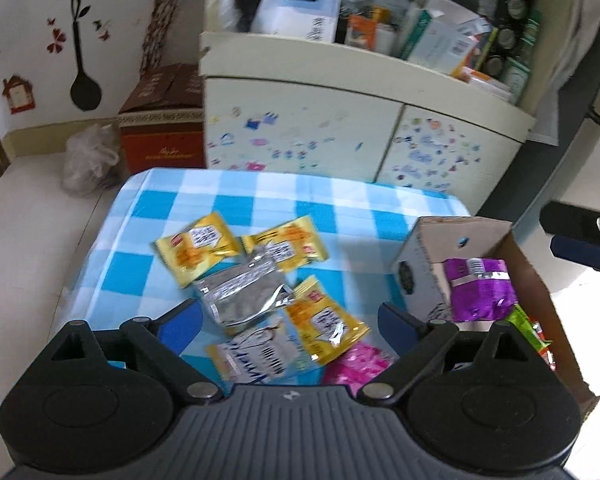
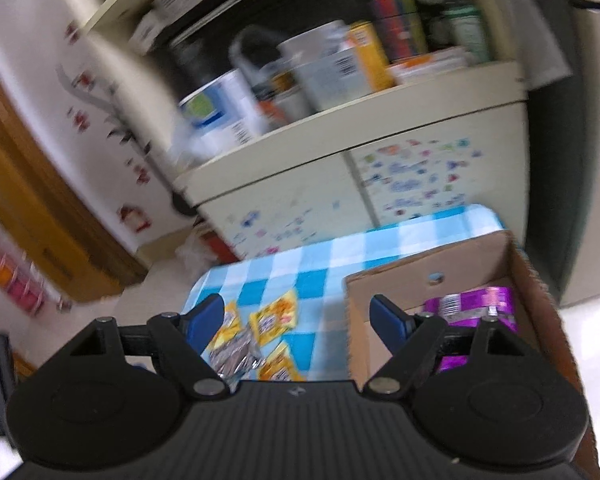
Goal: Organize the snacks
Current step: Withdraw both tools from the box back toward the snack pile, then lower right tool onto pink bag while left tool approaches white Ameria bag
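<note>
Several snack packets lie on a blue-and-white checked table: three yellow packets, a silver packet, a white-and-blue packet and a pink packet. A cardboard box stands at the right and holds a purple packet and a green packet. My left gripper is open above the silver and yellow packets and holds nothing. My right gripper is open and empty, above the box's left wall; the purple packet lies behind its right finger.
A cream cabinet with stickers on its doors stands behind the table, its shelf crowded with boxes and cans. A red-brown carton and a plastic bag sit on the floor at the left. The right gripper's tip shows at the right edge.
</note>
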`<state>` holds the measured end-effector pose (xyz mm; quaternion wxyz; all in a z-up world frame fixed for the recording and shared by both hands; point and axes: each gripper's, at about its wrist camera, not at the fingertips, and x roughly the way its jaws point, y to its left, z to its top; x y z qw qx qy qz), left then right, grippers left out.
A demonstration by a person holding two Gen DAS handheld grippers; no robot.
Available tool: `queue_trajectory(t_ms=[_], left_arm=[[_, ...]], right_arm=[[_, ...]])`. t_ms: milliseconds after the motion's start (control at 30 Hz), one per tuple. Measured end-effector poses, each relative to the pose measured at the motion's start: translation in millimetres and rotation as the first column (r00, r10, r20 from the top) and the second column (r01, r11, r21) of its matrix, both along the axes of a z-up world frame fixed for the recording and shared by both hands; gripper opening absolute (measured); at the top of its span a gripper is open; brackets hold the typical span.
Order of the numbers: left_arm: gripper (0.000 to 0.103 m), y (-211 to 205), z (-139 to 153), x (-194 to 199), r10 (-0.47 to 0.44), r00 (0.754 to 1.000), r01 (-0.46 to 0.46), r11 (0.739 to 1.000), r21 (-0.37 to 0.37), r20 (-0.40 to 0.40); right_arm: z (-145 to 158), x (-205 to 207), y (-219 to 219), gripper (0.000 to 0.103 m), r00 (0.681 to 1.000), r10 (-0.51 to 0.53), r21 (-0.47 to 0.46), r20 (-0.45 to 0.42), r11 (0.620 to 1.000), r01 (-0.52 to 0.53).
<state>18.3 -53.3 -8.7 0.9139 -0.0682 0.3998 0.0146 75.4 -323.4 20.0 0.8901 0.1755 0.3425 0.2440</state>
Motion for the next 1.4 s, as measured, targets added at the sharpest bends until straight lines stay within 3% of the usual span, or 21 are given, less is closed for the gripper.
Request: queue_trajectory(t_ms=[333,700,800,1133,1333,1400], left_arm=[[0.099,33.3,-33.0,4.6,0.042,0.997,-0.044,0.999,-0.017,-0.071],[0.100,30.7,-75.1,35.0,0.081,0.988,-0.096,0.989,-0.110,-0.134],[0.100,27.3,-86.1,43.7,0.069,0.986,-0.086,0.990,-0.108,-0.149],[0.102,47.1,-108.8,25.7,0.027,0.973,-0.023,1.000,0.021,-0.228],[0.103,68.2,-109.8,14.6,0.073,0.968,-0.077,0.997,-0.007,-0.239],[0.103,63.2,-110.2,16.6,0.079,0.964,-0.076,0.997,0.020,-0.254]], right_arm=[[-23.9,-18.5,62.5,0.080,0.970,0.241,-0.170,0.002,0.956,-0.237],[-57.6,-27.8,92.2,0.080,0.930,0.360,-0.287,-0.072,0.885,-0.365],[-65.6,-29.8,99.9,0.080,0.920,0.381,-0.320,-0.091,0.864,-0.390],[-90.1,-29.7,119.1,0.081,0.916,0.374,-0.389,-0.148,0.829,-0.401],[-99.4,-31.1,130.6,0.081,0.917,0.369,-0.431,-0.151,0.810,-0.397],[-103.3,-29.5,132.1,0.082,0.924,0.351,-0.442,-0.153,0.812,-0.382]])
